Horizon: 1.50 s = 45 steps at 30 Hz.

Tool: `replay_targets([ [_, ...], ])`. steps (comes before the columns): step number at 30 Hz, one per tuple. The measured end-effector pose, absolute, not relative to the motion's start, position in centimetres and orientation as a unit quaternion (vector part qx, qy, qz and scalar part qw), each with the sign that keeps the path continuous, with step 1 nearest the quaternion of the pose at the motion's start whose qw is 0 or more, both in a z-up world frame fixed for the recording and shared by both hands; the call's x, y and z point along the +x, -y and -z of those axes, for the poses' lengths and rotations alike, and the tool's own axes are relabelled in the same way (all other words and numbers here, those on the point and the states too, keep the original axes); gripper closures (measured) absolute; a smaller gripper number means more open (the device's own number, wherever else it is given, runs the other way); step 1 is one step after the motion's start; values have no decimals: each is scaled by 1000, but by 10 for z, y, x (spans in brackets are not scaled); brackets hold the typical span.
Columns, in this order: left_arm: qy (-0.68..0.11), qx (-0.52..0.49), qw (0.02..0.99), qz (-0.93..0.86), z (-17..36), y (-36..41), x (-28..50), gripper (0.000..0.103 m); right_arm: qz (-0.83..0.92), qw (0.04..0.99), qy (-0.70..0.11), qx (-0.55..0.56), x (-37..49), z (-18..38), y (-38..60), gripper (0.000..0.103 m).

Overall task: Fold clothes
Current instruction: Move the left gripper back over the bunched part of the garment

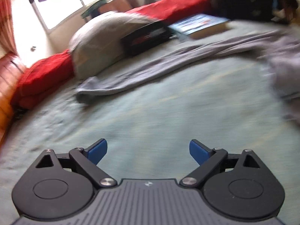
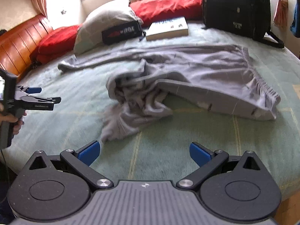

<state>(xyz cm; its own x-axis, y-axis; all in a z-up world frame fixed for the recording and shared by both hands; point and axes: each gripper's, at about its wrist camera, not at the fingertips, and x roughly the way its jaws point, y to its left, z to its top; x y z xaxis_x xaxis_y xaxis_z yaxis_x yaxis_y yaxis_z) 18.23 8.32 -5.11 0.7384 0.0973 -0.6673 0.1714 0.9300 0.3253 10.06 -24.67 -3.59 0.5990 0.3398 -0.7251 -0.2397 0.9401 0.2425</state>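
We find the right gripper (image 2: pixel 144 152) nearest, jaws spread and empty above the green bedsheet (image 2: pixel 168 161). The left gripper (image 1: pixel 148 152), likewise spread and empty, hangs at the near left. Just beyond lie the grey trousers (image 2: pixel 187 69): one leg crumpled towards us, the other stretched far left, waistband right. We judge folding not begun; next, the crumpled leg needs seizing and straightening. A book (image 2: pixel 166 29) and backpack (image 2: pixel 236 7) lie beyond.

Grey trousers (image 2: pixel 187 71) on pale-green yellow-lined bedspread (image 2: pixel 168 150); red cushions (image 2: pixel 165 5).
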Motion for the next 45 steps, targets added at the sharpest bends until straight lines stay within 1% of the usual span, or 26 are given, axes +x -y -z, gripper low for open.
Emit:
replay_targets([
  [4,-342,191,916,82,55,-27,144,7,-163,898,-404,62,91,37,253,0],
  [7,-328,198,918,103,60,8,117,6,-163,916,-358,84,81,36,270,0],
  [12,-340,156,918,130,62,39,86,6,-188,910,-351,112,73,49,290,0],
  [14,-343,160,916,134,64,50,80,6,-197,902,-361,130,69,54,296,0],
  [17,-338,182,912,147,64,67,82,6,-180,910,-354,120,60,52,301,0],
  [20,-341,178,909,160,68,80,95,6,-158,918,-344,116,54,48,308,0],
  [25,-341,162,913,158,81,85,117,6,-140,917,-351,129,56,50,313,0],
  [28,-342,147,915,157,86,83,127,1,-134,916,-356,124,60,53,311,0],
  [32,-330,153,922,132,86,85,138,0,-130,912,-367,129,68,58,309,0],
  [39,-322,163,931,65,84,59,137,0,-133,908,-377,127,75,63,307,0],
  [45,-314,201,927,46,85,37,122,0,-144,908,-375,119,76,62,301,0],
])
